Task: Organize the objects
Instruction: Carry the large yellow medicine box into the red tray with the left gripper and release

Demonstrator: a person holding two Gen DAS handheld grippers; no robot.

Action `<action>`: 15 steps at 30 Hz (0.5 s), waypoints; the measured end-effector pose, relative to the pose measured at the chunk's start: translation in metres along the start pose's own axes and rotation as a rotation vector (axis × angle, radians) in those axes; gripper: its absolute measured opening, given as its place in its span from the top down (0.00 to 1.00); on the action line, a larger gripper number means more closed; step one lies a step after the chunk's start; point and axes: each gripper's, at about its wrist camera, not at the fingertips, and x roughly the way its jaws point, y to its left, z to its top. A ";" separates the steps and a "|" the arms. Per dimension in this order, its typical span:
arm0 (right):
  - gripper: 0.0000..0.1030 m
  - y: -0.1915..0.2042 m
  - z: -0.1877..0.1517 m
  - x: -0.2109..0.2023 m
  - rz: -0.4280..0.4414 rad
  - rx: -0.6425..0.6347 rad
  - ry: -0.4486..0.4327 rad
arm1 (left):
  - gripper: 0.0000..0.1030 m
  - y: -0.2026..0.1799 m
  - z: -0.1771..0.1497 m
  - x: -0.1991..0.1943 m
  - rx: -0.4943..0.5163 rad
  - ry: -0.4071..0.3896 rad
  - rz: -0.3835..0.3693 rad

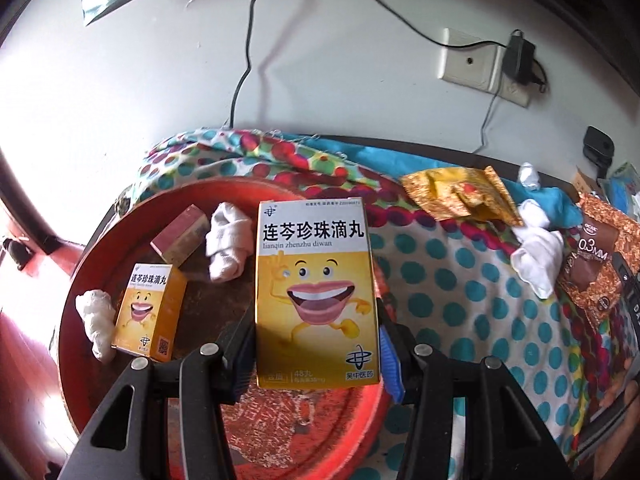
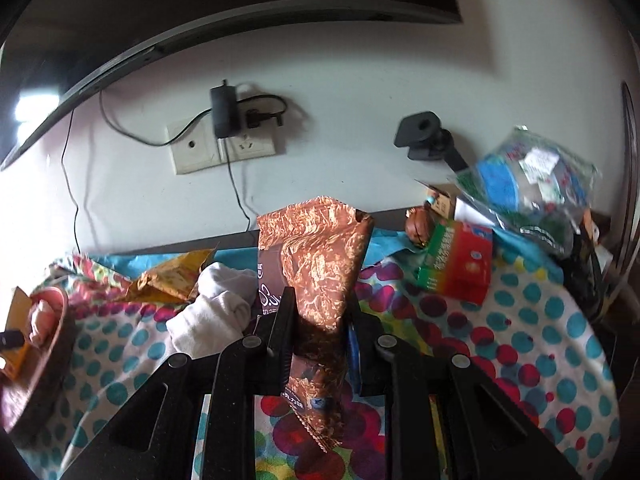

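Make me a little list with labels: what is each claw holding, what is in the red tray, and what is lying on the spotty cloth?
left claw: shut on a yellow box, above the tray
right claw: shut on a brown packet
red tray: small yellow box, pink box, two white rolls
spotty cloth: gold packet, white socks, red-green box
wall: socket with charger
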 end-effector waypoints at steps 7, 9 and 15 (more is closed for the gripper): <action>0.81 0.000 0.000 0.005 -0.006 -0.004 0.021 | 0.50 0.006 0.001 -0.002 -0.006 -0.007 -0.002; 0.81 -0.001 0.000 0.005 -0.003 0.000 0.022 | 0.50 0.008 0.001 -0.003 -0.014 -0.007 -0.001; 0.81 -0.001 0.000 0.006 -0.008 -0.002 0.023 | 0.50 0.015 0.003 -0.004 -0.026 -0.015 0.029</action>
